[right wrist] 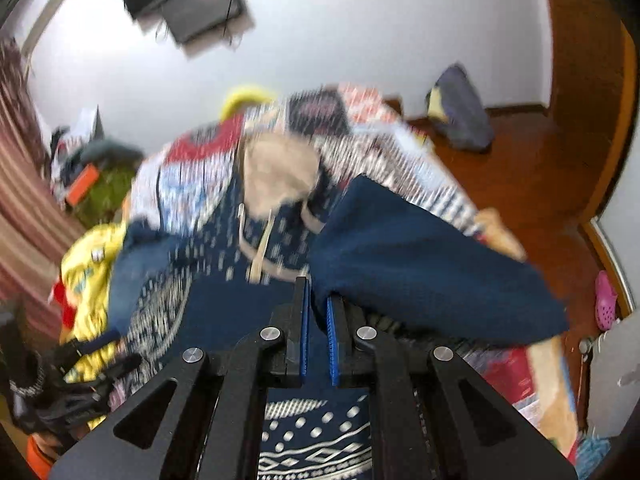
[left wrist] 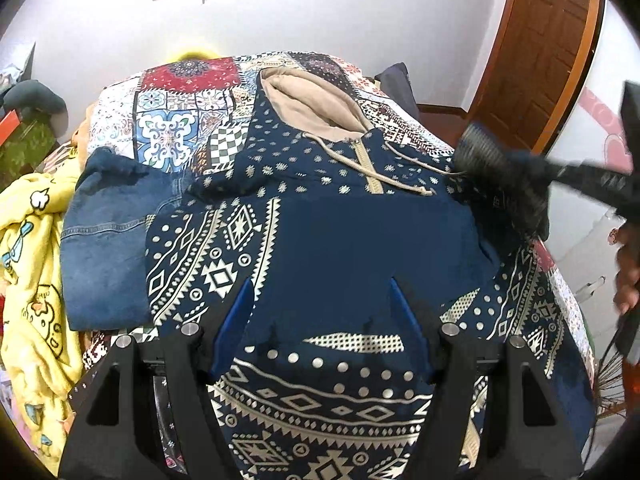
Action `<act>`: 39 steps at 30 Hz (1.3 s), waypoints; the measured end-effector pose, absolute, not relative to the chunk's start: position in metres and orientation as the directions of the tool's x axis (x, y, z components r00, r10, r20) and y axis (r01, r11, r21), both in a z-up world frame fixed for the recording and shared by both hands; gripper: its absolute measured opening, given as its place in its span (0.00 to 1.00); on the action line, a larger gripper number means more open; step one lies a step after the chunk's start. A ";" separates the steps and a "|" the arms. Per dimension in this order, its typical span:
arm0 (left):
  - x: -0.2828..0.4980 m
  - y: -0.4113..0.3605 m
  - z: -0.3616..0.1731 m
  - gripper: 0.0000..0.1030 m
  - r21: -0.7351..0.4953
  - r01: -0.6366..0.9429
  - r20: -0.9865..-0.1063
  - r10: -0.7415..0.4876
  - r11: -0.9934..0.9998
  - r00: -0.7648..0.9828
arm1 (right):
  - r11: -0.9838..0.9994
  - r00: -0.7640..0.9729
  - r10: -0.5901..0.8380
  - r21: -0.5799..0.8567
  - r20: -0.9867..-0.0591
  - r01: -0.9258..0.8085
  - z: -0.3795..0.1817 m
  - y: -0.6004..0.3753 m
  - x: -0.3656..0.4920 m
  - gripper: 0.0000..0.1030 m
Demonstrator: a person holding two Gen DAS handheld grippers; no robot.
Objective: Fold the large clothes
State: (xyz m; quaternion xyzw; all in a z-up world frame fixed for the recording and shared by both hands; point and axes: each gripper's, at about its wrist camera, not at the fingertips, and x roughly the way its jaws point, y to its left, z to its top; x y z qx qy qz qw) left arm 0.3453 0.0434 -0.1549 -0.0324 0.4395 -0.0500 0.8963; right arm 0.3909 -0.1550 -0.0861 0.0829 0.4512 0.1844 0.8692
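Your left gripper (left wrist: 322, 304) hangs wide open over the hoodie (left wrist: 320, 236), gripping nothing. The hoodie lies on the quilt (left wrist: 180, 112), hood away from you. Off the hoodie's right edge, your right gripper (right wrist: 317, 300) is clamped on its sleeve (right wrist: 420, 260), so that hand's nearer for folding the sleeve across.

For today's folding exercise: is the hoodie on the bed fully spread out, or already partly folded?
Partly folded: the hoodie has its plain navy inside turned over the patterned front, while the right tongs, shut on its sleeve, lift that across.

Right-wrist view smeared w/ motion blur — hoodie (right wrist: 280, 240) pattern unreadable; its hem cut off at bottom edge.
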 end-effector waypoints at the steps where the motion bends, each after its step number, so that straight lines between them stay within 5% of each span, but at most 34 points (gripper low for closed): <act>1: 0.344 0.044 -0.156 0.66 -0.102 0.061 -0.786 -0.118 0.993 0.607 | 0.918 0.494 0.394 0.305 -0.775 -0.252 -0.099 -0.146 0.391 0.07; 9: 0.337 0.051 -0.169 0.66 -0.097 0.058 -0.811 -0.113 0.994 0.574 | 0.931 0.313 0.354 0.299 -0.881 -0.210 -0.154 -0.129 0.381 0.11; 13: 0.337 0.049 -0.172 0.66 -0.102 0.056 -0.814 -0.116 0.993 0.569 | 0.905 0.212 0.412 0.372 -0.886 -0.204 -0.156 -0.141 0.371 0.30; 19: 0.344 0.038 -0.175 0.66 -0.108 0.063 -0.818 -0.125 0.992 0.562 | 0.918 0.284 0.382 0.326 -0.879 -0.227 -0.124 -0.176 0.355 0.35; 23: 0.349 0.027 -0.178 0.66 -0.112 0.077 -0.819 -0.136 0.991 0.557 | 0.929 0.392 0.365 0.354 -0.844 -0.103 -0.109 -0.226 0.361 0.56; 39: 0.364 0.021 -0.202 0.66 -0.114 0.053 -0.848 -0.125 0.992 0.514 | 0.800 0.368 0.358 0.485 -0.858 0.353 -0.203 -0.334 0.412 0.57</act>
